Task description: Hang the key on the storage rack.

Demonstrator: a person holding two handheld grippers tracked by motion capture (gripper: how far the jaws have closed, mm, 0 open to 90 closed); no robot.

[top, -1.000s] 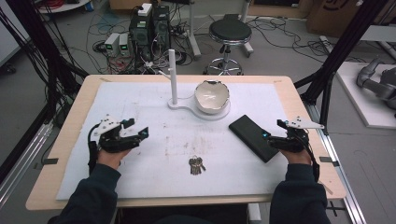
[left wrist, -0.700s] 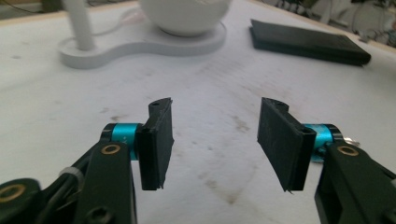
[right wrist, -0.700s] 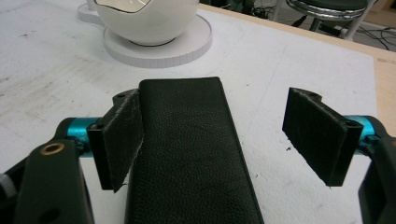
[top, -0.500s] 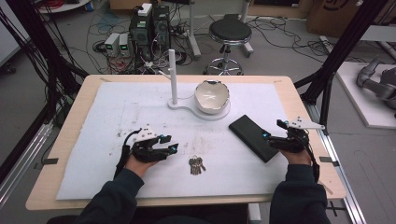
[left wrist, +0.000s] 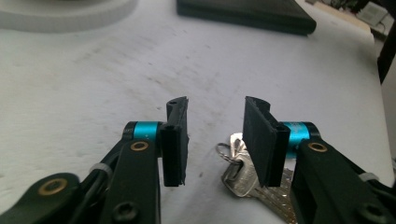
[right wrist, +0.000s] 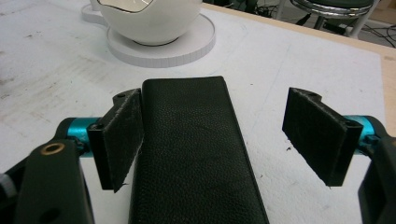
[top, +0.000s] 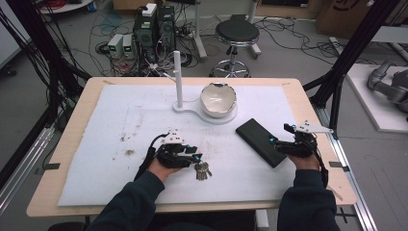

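- No readable writing showed on anything.
- Left gripper had just been closing, jaws apart, nothing gripped; the keys lay at its 5 o'clock, blades toward the person.
- Right gripper gaped around the black case, long axis 11-to-5.

keys: shiny silver metal | case: black, grained leather look (matt) | bowl: glossy white ceramic | table cover: white, matt, smudged | pads: rough black rubber
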